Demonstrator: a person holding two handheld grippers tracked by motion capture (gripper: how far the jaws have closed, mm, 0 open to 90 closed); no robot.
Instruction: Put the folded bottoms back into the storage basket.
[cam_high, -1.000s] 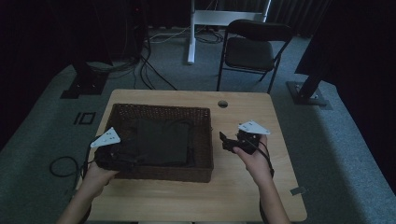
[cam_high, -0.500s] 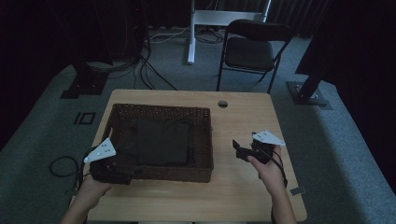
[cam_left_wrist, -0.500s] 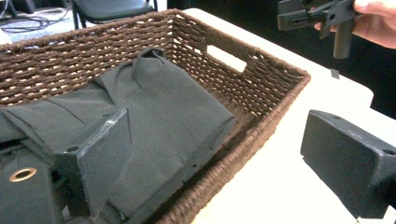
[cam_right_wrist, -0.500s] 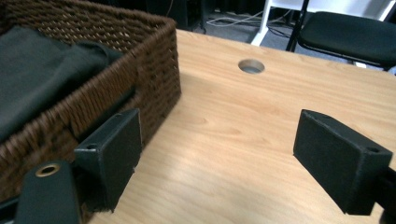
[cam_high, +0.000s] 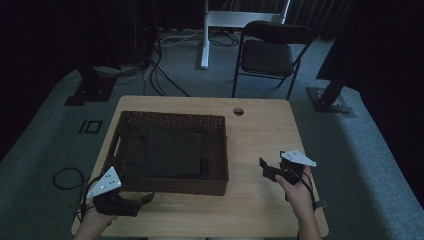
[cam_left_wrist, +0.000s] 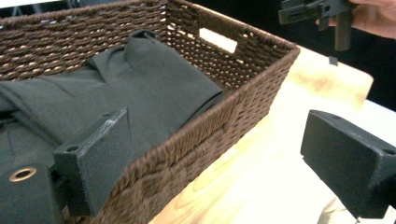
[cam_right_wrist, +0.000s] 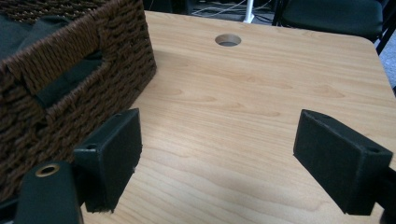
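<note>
Looks all but done: folded dark cloth (cam_high: 175, 151) lies flat inside the basket (cam_high: 216, 150), left of table (cam_high: 260, 130) centre. Left gripper (cam_high: 146, 198) at the basket's 7 o'clock corner, jaws wide, empty. Right gripper (cam_high: 263, 169) at its 4 o'clock, well apart, jaws wide, empty. Nothing left outside to stow.

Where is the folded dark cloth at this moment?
In the high view, the folded dark cloth lies inside the wicker basket on the left half of the table, forward of the left gripper.
</note>
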